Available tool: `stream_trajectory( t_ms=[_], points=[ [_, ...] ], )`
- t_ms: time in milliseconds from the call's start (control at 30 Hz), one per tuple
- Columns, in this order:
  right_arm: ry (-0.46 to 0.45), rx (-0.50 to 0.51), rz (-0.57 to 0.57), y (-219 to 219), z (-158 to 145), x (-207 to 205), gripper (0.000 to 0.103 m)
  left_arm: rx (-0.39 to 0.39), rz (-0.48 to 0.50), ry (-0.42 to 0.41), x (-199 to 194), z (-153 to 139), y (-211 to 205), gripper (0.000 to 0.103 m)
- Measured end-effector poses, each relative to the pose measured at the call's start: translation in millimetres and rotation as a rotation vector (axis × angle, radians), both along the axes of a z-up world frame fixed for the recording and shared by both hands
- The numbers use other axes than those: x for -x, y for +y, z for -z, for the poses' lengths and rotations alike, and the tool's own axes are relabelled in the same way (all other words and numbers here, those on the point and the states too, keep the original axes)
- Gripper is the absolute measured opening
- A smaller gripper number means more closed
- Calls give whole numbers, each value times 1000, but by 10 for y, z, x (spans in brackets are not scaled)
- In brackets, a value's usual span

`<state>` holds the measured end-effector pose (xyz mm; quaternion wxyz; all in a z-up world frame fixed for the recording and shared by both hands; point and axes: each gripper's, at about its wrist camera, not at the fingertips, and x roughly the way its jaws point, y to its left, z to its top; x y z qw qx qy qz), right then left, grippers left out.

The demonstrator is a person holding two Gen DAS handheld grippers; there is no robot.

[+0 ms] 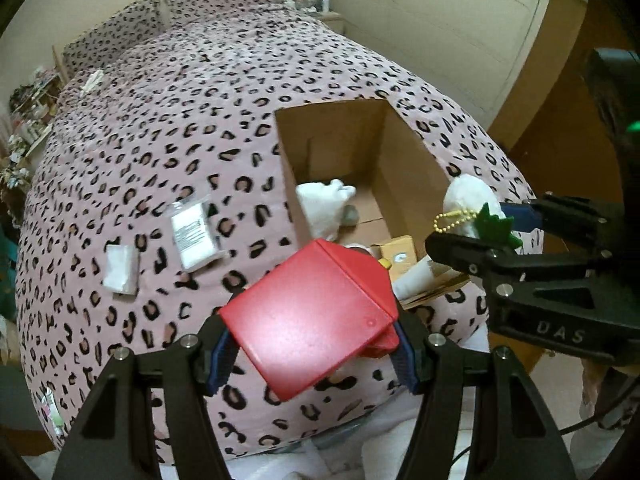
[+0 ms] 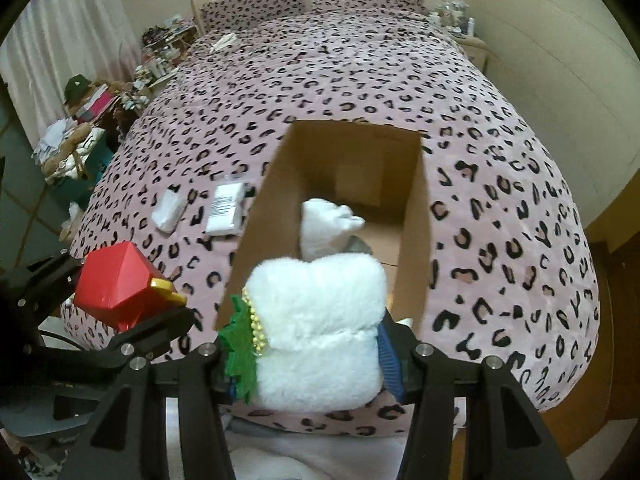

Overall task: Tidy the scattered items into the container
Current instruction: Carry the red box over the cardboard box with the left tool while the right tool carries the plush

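Leftmost, two white packets (image 1: pixel 120 276) (image 1: pixel 196 236) lie flat on the leopard-print bedspread (image 1: pixel 160 120), well apart from its edges, open cover beyond. Left gripper (image 1: pixel 312 354) clamps a red box (image 1: pixel 308 320) near the cardboard box (image 1: pixel 408 160)'s left wall. Right gripper (image 2: pixel 308 356) clamps a white plush keychain (image 2: pixel 320 320) just above the near rim; another white plush (image 2: pixel 324 228) lies inside.

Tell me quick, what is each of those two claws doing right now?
Left gripper: closed on a red box.
Right gripper: closed on a white fluffy toy with a green leaf.
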<state>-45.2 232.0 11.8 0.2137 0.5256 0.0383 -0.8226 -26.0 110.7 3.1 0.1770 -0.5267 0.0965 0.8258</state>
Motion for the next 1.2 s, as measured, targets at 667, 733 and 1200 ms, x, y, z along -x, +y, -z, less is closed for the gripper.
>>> stream_trajectory(
  t_ms=[667,733,1200],
  points=[
    [-21,5,31,315,86,510,53,-19,113,-91,246,155,729,64],
    [-29,6,32,321,120,546,53,-18,115,-99,267,182,755,64],
    [-83,43,10,254,341,718,53,-14,107,-158,389,437,789,64]
  ],
)
